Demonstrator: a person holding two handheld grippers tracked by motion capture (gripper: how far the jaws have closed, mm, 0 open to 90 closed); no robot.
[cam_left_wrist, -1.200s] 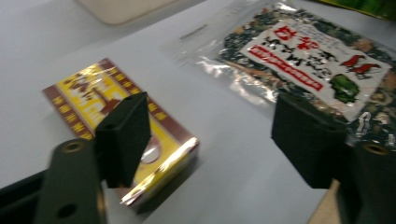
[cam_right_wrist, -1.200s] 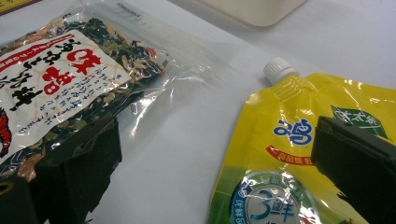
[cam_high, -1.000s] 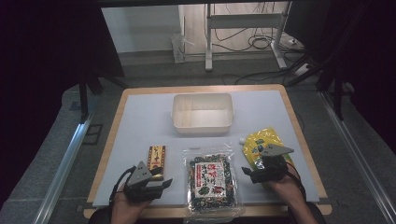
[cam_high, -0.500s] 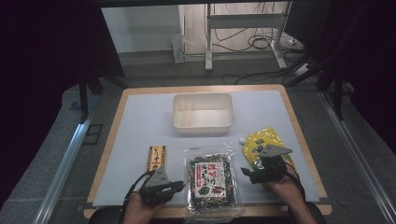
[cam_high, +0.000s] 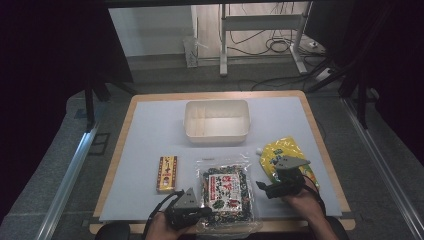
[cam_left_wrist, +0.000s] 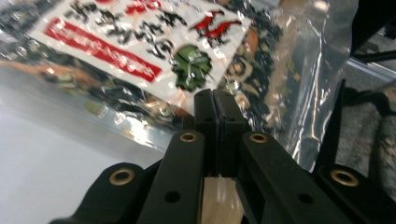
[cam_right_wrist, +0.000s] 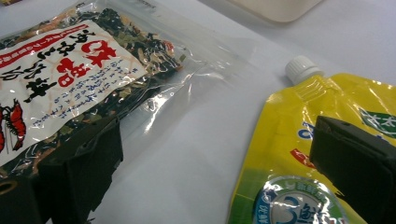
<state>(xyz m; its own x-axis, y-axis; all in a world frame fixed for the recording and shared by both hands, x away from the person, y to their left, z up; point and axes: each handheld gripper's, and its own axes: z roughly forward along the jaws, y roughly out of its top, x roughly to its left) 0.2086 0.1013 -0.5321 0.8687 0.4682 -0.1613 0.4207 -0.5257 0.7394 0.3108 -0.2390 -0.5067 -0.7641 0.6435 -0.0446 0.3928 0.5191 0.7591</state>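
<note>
A clear bag (cam_high: 226, 191) of dark dried bits with a white printed label lies flat near the front edge of the table (cam_high: 150, 130), between the two grippers. The left gripper (cam_high: 202, 212) sits at the bag's near left corner, its jaws pressed together with no gap; the left gripper view puts their tips right against the bag's edge, though whether they pinch the film cannot be told. The right gripper (cam_high: 263, 187) has its jaws spread wide, one over the bag's right edge, the other over a yellow pouch (cam_high: 280, 156) with a white cap. A small yellow box (cam_high: 167, 173) lies to the bag's left. Farther back stands a white tub (cam_high: 217, 120), nothing inside.
</note>
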